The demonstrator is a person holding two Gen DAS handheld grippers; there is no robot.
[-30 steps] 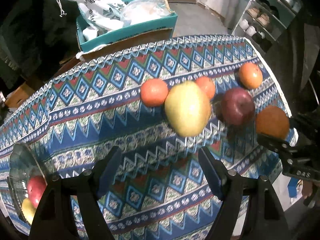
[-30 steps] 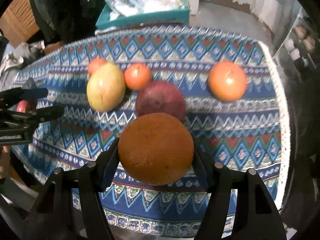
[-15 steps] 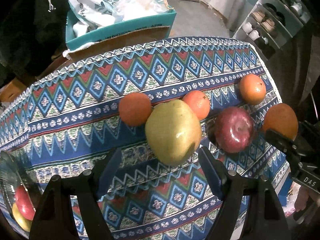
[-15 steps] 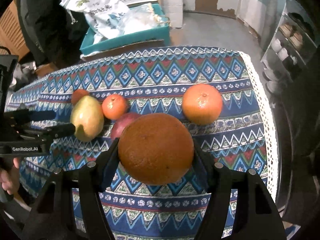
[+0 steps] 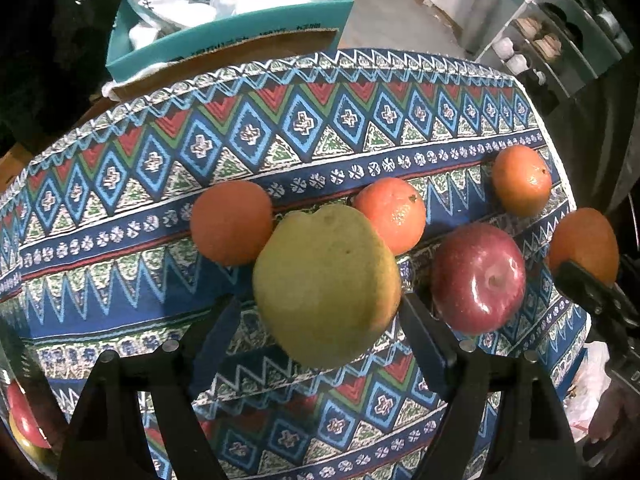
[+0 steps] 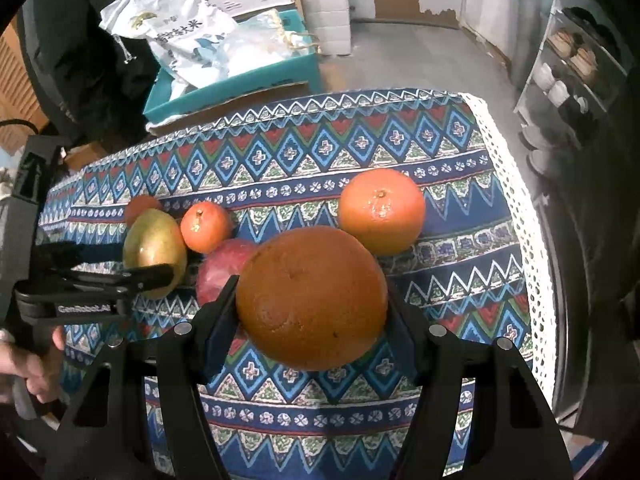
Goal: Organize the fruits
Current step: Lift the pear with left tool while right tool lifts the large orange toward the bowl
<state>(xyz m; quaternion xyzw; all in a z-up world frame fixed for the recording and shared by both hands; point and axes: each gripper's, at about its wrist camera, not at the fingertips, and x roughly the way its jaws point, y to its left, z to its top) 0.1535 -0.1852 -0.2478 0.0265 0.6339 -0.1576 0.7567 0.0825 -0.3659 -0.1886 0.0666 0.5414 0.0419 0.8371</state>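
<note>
A yellow-green fruit (image 5: 326, 284) lies on the patterned tablecloth (image 5: 280, 128) between the fingers of my left gripper (image 5: 320, 306). The jaws are opening, with a gap on the fruit's left side. Beside the fruit lie a red apple (image 5: 478, 276) and three small oranges (image 5: 231, 222) (image 5: 390, 214) (image 5: 521, 180). My right gripper (image 6: 312, 292) is shut on a large orange (image 6: 312, 296), held above the cloth. The left gripper (image 6: 132, 264) shows at the left of the right wrist view, around the yellow-green fruit (image 6: 154, 252).
A glass bowl (image 5: 12, 360) with a red and a yellow fruit sits at the table's near left. A teal box (image 5: 224, 32) of bags stands behind the table. A shoe shelf (image 5: 540, 40) is at the right. A lace edge (image 6: 532, 240) marks the table's right side.
My left gripper has come forward and down until the yellow-green fruit sits between its fingers; the bowl has slid almost out of view. The right gripper has shifted with the large orange still gripped.
</note>
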